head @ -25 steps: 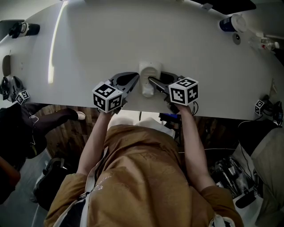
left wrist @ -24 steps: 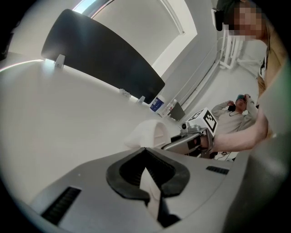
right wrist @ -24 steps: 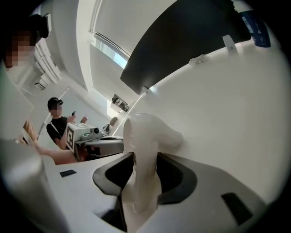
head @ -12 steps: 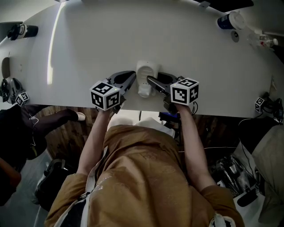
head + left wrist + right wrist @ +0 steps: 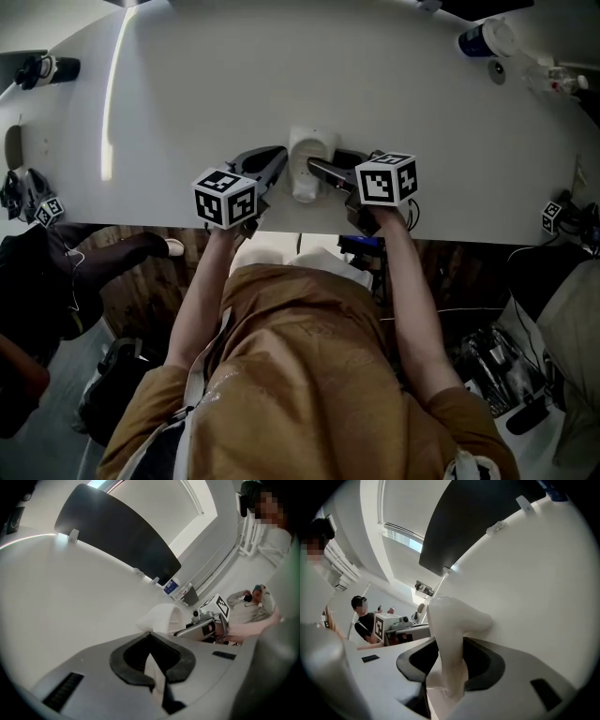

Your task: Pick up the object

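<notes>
Reaching forward, right gripper [image 5: 317, 171] fingers [image 5: 415, 660], just closed, clamp white object [image 5: 450, 620].

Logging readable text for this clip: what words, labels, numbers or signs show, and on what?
No word or number is readable in any view.
Left marker cube and right marker cube: black-and-white square patterns only, no letters.
Blue-and-white container at the table's far edge: any print is too small to read.
</notes>
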### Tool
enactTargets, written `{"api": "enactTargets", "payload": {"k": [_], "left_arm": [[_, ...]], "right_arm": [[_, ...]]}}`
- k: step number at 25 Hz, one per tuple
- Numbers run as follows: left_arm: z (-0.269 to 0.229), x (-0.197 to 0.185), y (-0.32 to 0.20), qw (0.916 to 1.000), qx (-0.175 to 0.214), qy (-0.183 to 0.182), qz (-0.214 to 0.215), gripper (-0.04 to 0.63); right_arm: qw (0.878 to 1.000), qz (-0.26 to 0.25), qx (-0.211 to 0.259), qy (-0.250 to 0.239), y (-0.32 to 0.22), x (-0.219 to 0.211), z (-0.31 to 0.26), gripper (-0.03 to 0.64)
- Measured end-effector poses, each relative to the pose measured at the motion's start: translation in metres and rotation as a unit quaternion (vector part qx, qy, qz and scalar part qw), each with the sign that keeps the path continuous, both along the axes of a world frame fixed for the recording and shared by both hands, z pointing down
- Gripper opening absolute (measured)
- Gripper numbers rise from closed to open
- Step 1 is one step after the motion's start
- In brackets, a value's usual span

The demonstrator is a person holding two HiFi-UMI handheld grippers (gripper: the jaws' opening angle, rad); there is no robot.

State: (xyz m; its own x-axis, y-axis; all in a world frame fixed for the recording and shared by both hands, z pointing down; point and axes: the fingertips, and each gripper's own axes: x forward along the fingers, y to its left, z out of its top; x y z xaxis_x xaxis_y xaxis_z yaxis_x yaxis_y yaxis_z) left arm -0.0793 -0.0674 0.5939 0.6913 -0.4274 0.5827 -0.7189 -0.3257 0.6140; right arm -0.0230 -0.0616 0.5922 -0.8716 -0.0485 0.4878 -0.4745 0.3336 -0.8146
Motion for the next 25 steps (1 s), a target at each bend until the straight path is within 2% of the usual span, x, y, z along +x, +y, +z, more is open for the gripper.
{"api": "enactTargets", "payload": {"k": [3, 5, 7, 9, 13, 19, 25], "left_arm": [[0.001, 0.002, 0.001, 1.0, -0.003, 0.001, 0.006, 0.003], [0.002, 0.006, 0.001, 0.9998, -0.01, 0.013, 0.011, 0.003], [0.0, 0.01, 0.003, 0.999, -0.022, 0.036, 0.013, 0.003], [-0.001, 0.011, 0.005, 0.9985, -0.025, 0.047, 0.013, 0.003], [-0.004, 0.015, 0.007, 0.9985, -0.011, 0.04, 0.037, 0.005], [-0.015, 0.024, 0.007, 0.9973, 0.013, 0.044, 0.058, 0.005], [-0.025, 0.025, 0.005, 0.9968, 0.034, 0.048, 0.055, 0.005]], "right_arm": [[0.999, -0.001, 0.042, -0.034, 0.0, -0.002, -0.013, 0.147], [0.993, 0.009, 0.059, -0.098, 0.0, -0.006, -0.031, 0.148], [0.988, 0.021, 0.053, -0.146, 0.001, -0.012, -0.045, 0.163], [0.987, 0.024, 0.056, -0.151, 0.002, -0.014, -0.049, 0.164], [0.987, 0.017, 0.068, -0.148, 0.004, -0.008, -0.054, 0.163], [0.98, 0.043, 0.072, -0.18, 0.003, 0.004, -0.068, 0.149], [0.979, 0.061, 0.097, -0.166, 0.0, 0.013, -0.074, 0.147]]}}
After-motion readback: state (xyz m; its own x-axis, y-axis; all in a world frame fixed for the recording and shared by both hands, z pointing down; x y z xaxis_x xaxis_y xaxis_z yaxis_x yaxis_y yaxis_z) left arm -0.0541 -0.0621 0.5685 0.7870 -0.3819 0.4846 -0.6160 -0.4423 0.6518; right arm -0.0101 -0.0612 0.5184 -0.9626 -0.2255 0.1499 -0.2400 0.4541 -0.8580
